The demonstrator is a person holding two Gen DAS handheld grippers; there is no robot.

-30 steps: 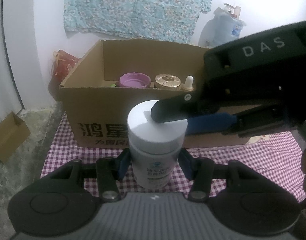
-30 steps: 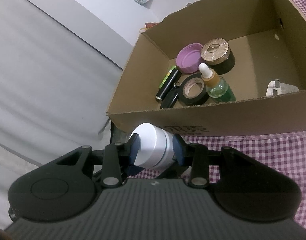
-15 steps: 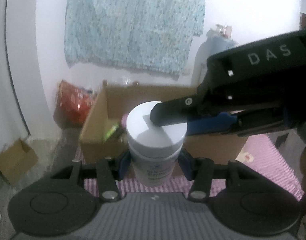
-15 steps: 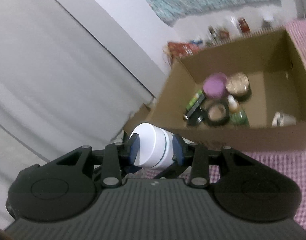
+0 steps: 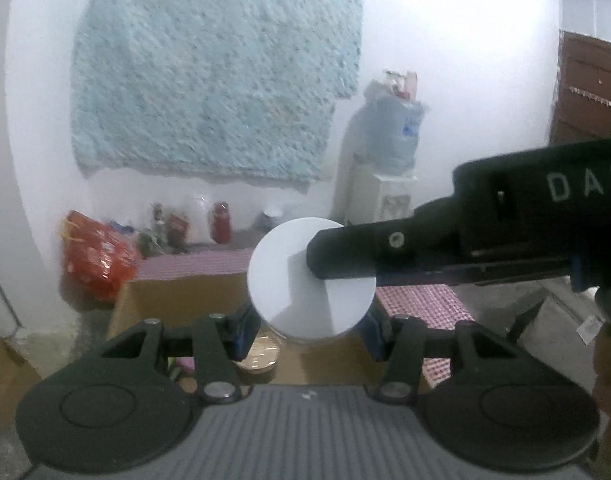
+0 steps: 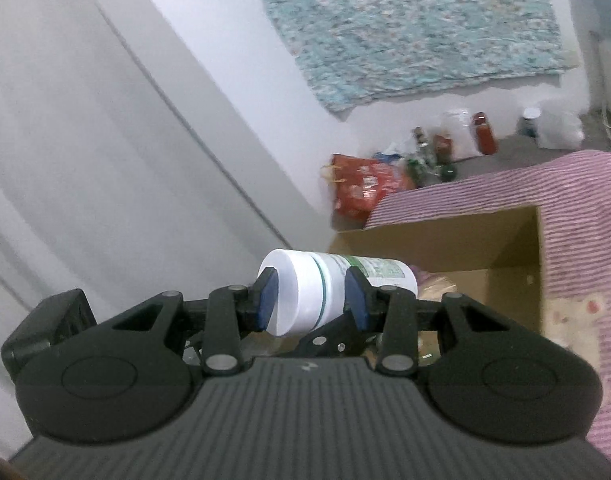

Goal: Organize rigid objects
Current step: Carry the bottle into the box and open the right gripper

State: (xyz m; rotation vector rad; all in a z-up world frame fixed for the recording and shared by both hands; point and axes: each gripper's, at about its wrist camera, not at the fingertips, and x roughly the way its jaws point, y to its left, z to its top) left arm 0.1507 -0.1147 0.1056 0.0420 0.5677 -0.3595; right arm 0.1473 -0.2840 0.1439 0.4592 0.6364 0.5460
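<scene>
Both hand-held grippers, left [image 5: 311, 326] and right [image 6: 310, 300], clamp one white jar [image 6: 301, 292], lower centre, above the box [image 6: 501, 248].

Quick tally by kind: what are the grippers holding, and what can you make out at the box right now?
White bottle, clamped by both the left gripper and the right gripper: 1
Cardboard box on the checkered cloth: 1
Gold-lidded jar in the box: 1
Purple item in the box, too blurred to name: 1
Total: 4
</scene>
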